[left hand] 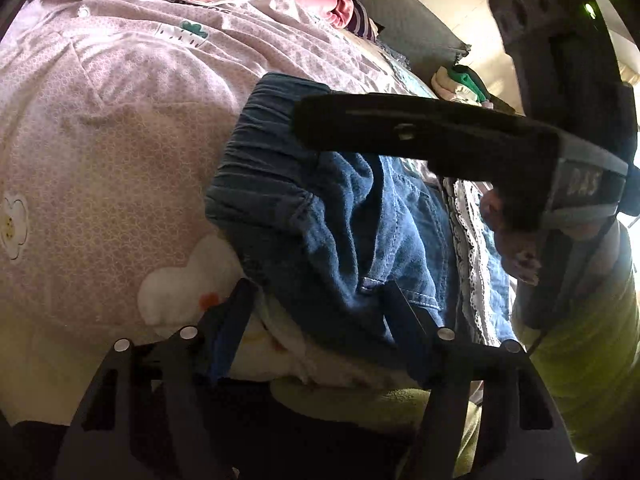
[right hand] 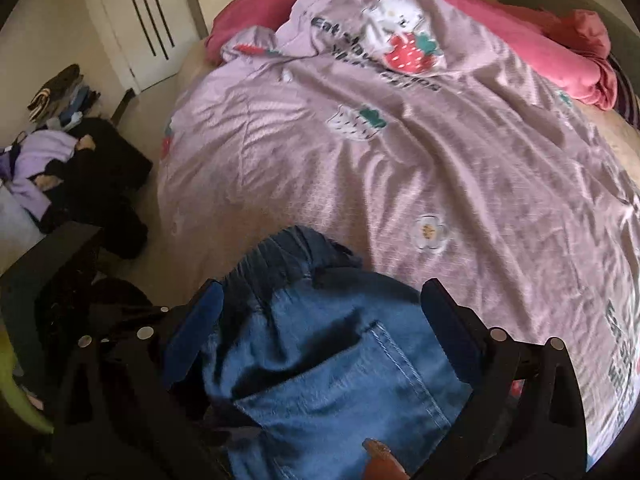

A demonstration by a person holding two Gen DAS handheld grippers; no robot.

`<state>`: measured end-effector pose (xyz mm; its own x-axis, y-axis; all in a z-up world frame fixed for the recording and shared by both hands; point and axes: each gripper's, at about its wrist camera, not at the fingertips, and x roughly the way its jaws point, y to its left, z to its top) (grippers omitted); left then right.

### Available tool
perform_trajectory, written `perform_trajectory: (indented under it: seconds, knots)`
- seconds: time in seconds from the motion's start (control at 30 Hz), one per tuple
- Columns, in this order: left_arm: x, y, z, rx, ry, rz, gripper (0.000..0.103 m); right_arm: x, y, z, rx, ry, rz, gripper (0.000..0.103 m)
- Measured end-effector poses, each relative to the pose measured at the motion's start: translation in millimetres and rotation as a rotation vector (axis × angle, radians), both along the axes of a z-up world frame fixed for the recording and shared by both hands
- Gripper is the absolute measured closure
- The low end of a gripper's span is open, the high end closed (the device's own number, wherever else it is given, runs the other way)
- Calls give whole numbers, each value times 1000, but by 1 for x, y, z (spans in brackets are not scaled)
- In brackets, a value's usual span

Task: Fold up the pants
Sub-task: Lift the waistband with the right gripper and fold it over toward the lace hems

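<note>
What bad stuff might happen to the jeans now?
The jeans lie bunched, so a fold may trap wrinkles. The left gripper straddles only their near edge beside the pale blanket, so it might pinch that too. The right gripper hangs open over them, close to the left one, so the two might bump.

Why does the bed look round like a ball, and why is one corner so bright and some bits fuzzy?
Both wrist views use fisheye lenses, so the pink quilt bulges like a ball. In the left wrist view, strong light whitens the top right corner, and the right gripper crossing there looks smeared. In the right wrist view, the jeans up close look soft and blurry.
</note>
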<state>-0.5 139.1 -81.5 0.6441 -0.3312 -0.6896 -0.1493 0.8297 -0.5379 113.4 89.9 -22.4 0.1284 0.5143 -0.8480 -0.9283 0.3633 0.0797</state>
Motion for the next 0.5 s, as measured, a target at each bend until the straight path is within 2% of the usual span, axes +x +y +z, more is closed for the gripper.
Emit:
perform_trajectory:
  seconds: [0.1,0.17,0.27,0.33,0.47,0.5]
  knots:
    - [0,2,-1,-11,-3,-2,38,-1,8,-7,-6,22,18,16]
    - [-1,4,-2,-17,-5,-4,38,-1,12,-11,-12,32,30,27]
    - [-5,7,-2,-27,-8,-6,37,3,16,-21,-15,59,33,36]
    - [-9,6,-2,-33,-12,-14,32,7,14,-26,-5,71,17,42]
    - [-10,2,0,-28,-17,-32,21,11,0,-19,56,93,10,65]
    - [-10,2,1,-25,-15,-30,21,12,-5,-16,77,108,4,66]
